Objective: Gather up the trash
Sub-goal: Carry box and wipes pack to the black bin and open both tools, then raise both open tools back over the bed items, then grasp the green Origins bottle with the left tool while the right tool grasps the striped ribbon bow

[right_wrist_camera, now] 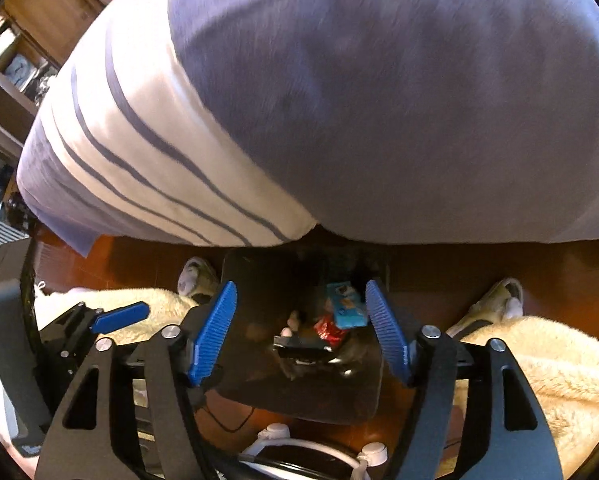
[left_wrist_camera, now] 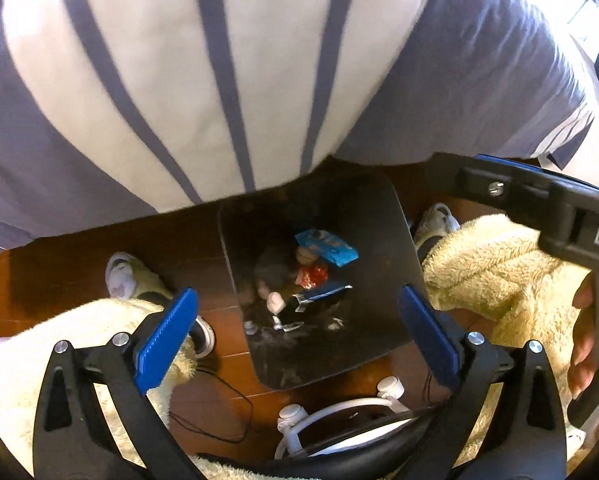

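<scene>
A dark trash bin (left_wrist_camera: 383, 240) stands on the wooden floor between the person's feet. It holds a light blue wrapper (left_wrist_camera: 326, 246), a red wrapper (left_wrist_camera: 312, 274), a dark blue wrapper (left_wrist_camera: 321, 294) and small white bits. My left gripper (left_wrist_camera: 299, 332) hangs above the bin, open and empty. The bin (right_wrist_camera: 255, 384) also shows in the right wrist view, with the light blue wrapper (right_wrist_camera: 345, 305) and red wrapper (right_wrist_camera: 328, 330) inside. My right gripper (right_wrist_camera: 301, 332) is open and empty above it. The left gripper's blue finger (right_wrist_camera: 119, 317) shows at left.
The person's striped blue and white shirt (left_wrist_camera: 203, 80) fills the top of both views. Fluffy cream trouser legs (left_wrist_camera: 499, 272) and white shoes (left_wrist_camera: 119, 276) flank the bin. A white-wheeled chair base (left_wrist_camera: 339, 412) and a thin black cable (left_wrist_camera: 219, 408) lie below. Wooden shelves (right_wrist_camera: 23, 40) stand at upper left.
</scene>
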Demonstrator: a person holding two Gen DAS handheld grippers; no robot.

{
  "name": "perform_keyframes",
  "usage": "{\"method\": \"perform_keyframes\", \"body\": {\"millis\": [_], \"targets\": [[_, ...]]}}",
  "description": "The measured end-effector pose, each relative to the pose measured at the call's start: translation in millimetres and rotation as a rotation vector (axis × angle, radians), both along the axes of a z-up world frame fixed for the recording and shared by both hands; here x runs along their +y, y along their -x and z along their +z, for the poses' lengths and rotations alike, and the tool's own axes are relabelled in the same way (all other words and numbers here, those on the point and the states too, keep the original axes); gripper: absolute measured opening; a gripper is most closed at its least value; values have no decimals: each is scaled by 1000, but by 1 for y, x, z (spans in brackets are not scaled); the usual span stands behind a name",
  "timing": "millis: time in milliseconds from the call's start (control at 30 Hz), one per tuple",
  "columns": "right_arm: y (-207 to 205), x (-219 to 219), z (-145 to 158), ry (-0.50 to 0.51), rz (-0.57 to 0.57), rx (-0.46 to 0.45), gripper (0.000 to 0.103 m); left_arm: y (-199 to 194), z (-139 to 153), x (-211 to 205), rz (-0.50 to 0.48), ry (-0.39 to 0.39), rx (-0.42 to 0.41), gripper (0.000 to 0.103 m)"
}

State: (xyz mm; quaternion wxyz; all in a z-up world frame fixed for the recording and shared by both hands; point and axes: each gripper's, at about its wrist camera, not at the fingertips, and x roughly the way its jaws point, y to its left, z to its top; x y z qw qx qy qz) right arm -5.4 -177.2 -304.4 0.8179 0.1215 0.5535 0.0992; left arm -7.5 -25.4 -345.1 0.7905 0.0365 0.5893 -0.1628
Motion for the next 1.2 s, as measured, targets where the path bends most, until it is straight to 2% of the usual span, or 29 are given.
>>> {"method": "perform_keyframes", "body": {"millis": [33,100,200,467,667,1000,1200], "targets": [[0,-2,4,7,-7,-10,73,1,6,1,3,-1,-15,95],[3,-9,15,35,-26,-42,84,1,17,3,6,-3,-41,95],[7,-16,37,61,-38,-105,90,3,40,7,14,8,-97,95],[8,-41,100,81,-77,-256,92,-3,102,16,55,31,-259,95],[-9,-47,143,117,-85,-362,92,-20,149,22,74,45,-371,95],[-61,-48,185,171,-63,-443,92,-65,200,28,95,47,-480,95],[-106,-52,185,192,-80,-431,92,-107,211,21,91,46,-501,95]]}}
